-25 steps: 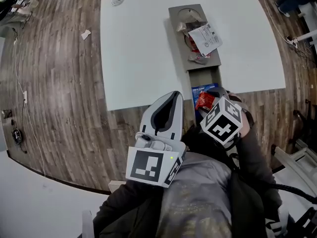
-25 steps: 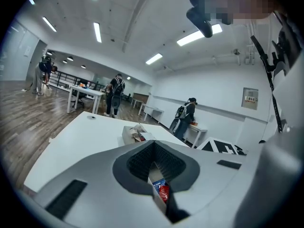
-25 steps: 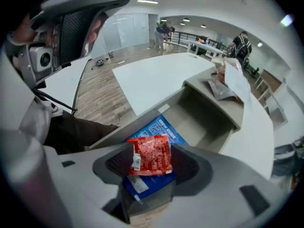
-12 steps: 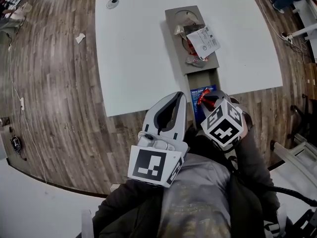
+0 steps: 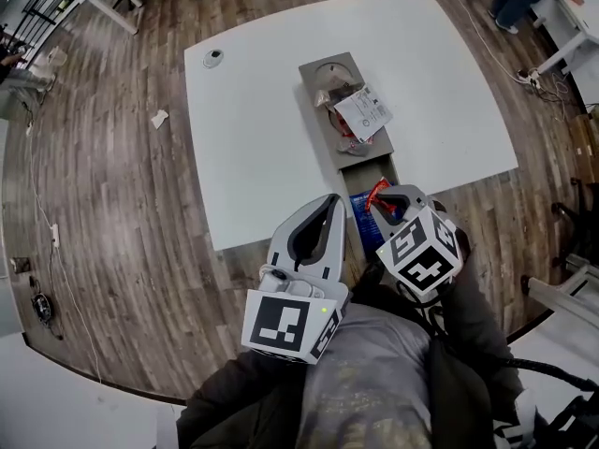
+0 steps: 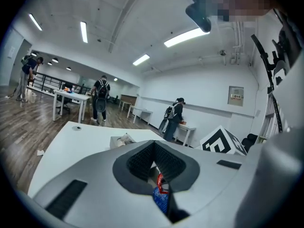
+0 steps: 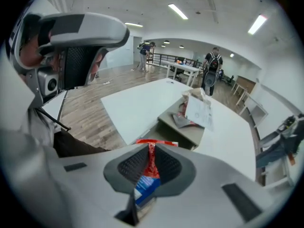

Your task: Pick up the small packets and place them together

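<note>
The red packet (image 7: 149, 161) is pinched on edge in my right gripper (image 7: 148, 147), whose jaws have just been closing on it; it hangs over a blue packet (image 5: 363, 210) at the grey tray's (image 5: 316, 75) near end; the pile of packets (image 5: 361, 114) lies straight ahead, at its far end; my left gripper (image 5: 328, 206), pressed together and empty, is just beside.

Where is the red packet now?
In the head view, the small red packet is pinched in the right claw, which has just been closing, above the blue packet at the white table's edge.
</note>
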The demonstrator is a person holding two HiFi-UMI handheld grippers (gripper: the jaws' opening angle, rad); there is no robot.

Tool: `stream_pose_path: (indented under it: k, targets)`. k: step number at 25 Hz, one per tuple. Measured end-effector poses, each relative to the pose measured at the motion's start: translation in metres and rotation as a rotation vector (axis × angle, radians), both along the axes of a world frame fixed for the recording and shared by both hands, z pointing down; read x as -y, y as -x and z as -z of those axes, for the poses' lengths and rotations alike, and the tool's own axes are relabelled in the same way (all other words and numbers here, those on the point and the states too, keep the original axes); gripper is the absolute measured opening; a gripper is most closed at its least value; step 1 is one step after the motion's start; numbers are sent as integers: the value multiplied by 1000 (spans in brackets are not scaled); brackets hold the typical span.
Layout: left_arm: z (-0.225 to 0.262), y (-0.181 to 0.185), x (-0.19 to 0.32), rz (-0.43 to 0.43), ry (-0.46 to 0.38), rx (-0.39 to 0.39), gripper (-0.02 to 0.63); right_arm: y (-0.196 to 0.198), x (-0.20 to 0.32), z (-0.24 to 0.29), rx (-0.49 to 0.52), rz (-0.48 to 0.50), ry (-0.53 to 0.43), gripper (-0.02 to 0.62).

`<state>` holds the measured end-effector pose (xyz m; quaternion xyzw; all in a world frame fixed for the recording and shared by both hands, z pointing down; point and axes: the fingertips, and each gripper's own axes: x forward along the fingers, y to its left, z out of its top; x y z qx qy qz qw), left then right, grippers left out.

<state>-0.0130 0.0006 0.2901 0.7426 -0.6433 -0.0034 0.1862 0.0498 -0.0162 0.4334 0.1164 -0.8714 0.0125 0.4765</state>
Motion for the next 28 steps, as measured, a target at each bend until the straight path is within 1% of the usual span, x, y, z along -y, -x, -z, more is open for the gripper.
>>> stream_pose_path:
  k: [6,9,12,16,20,24,28]
  targets:
    - [19,6,6,-16,-32,37,3,17,34,41,99,-58,-100,44]
    - [27,21,9,2,-39,50,3,30,53,57,135,-85,-139,44]
    - [27,41,16,27,-43,57,3,46,75,60,152,-105,-163,44]
    - [22,64,22,55,-18,50,3,64,99,57,146,-124,-172,44]
    - [18,81,21,76,22,35,3,76,110,57,120,-140,-178,45]
    - [-1,86,29,85,52,30,3,77,119,36,104,-150,-174,48]
    - [-6,83,32,72,63,24,3,76,120,26,90,-158,-178,58]
